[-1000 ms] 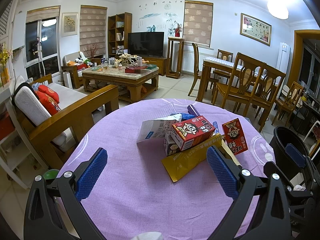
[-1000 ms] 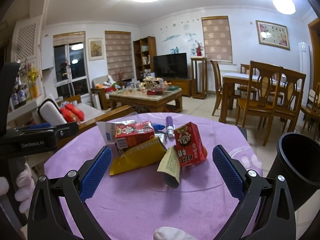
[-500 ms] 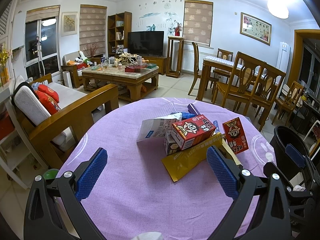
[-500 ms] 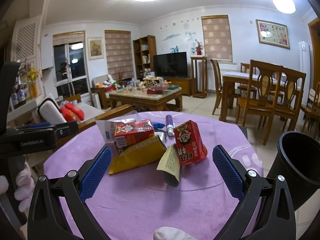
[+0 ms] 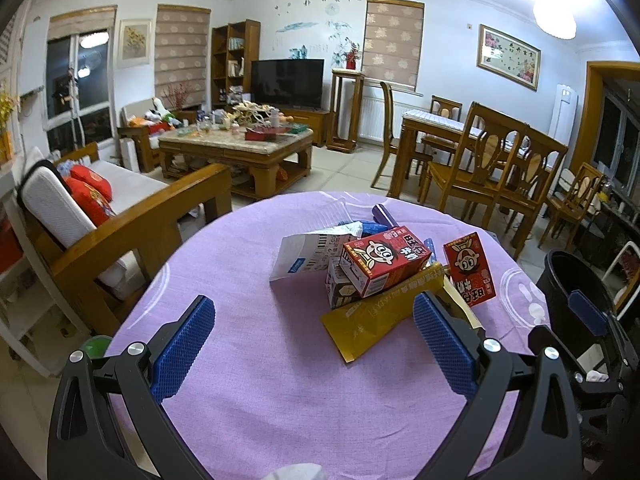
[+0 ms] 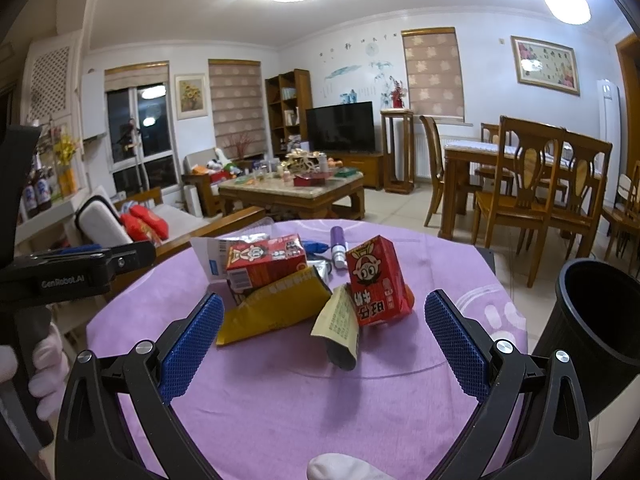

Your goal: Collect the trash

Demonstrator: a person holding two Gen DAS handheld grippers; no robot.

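Nothing collected yet; both my left claw and right claw hang spread short of the trash pile; next, I pinch the upright red carton nearest the bin.

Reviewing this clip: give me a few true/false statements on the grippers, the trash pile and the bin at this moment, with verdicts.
1. The left gripper is open and holds nothing. True.
2. The right gripper is clamped on a red carton. False: it is open; the upright red carton stands free on the purple tablecloth.
3. The black bin stands beside the table. True.
4. The yellow packet is in the bin. False: it lies on the table.
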